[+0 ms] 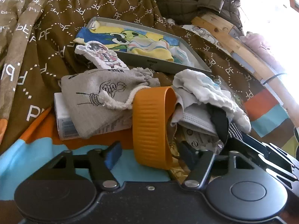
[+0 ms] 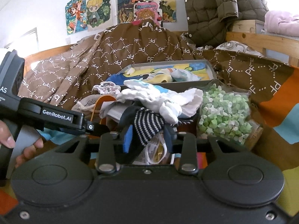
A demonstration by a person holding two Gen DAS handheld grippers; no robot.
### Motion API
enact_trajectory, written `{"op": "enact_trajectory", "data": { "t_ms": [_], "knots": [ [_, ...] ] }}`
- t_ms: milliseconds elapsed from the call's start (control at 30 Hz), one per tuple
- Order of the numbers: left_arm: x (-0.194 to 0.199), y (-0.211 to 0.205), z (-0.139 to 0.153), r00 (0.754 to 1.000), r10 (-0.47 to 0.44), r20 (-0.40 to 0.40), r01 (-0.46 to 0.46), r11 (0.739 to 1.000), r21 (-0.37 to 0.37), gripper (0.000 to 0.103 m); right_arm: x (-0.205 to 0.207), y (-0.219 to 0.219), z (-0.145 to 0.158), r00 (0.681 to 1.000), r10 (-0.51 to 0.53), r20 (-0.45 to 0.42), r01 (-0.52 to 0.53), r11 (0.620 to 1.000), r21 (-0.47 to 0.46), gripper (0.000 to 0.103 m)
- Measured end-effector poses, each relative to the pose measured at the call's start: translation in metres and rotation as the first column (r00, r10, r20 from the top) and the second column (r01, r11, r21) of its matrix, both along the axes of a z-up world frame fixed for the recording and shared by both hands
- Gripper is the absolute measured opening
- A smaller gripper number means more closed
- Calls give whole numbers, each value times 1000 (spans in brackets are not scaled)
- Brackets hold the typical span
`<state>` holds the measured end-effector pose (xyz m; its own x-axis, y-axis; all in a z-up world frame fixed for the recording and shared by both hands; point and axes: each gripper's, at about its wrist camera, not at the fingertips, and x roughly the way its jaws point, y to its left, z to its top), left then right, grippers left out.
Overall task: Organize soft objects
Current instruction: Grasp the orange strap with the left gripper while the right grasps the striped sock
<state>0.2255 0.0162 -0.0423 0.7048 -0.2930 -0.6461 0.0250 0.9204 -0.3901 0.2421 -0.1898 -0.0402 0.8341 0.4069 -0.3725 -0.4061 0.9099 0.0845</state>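
Observation:
A heap of soft things lies on the brown patterned bedspread (image 1: 56,28). My left gripper (image 1: 149,154) stands open astride an upright orange ribbed band (image 1: 149,119), with a gap between each blue pad and the band. Beside the band lie a grey drawstring pouch (image 1: 97,93), a crumpled white cloth (image 1: 201,91) and a face mask (image 1: 196,121). My right gripper (image 2: 148,138) is shut on a navy-and-white striped sock (image 2: 149,123) at the near side of the heap. Behind the heap stands a grey box (image 1: 162,63) with folded colourful cloths in it.
A white carton (image 1: 63,119) lies under the pouch. A clear jar of green paper stars (image 2: 224,112) stands right of the heap. A quilted olive jacket (image 2: 214,5) hangs behind, by a wooden bed rail (image 2: 261,41). A person's hand (image 2: 28,147) holds the left gripper's handle.

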Motion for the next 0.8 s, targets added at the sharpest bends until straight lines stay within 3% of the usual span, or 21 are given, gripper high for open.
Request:
{"op": "enact_trajectory", "data": {
  "t_ms": [300,800],
  "knots": [
    [-7,1,5,1000,18,25,-18,1000,13,41,-5,1,5,1000,-2,21,2,1000,-8,10],
    [-39,6,18,994,83,70,-87,995,47,37,-18,-5,16,999,11,52,-8,999,-41,0]
  ]
}}
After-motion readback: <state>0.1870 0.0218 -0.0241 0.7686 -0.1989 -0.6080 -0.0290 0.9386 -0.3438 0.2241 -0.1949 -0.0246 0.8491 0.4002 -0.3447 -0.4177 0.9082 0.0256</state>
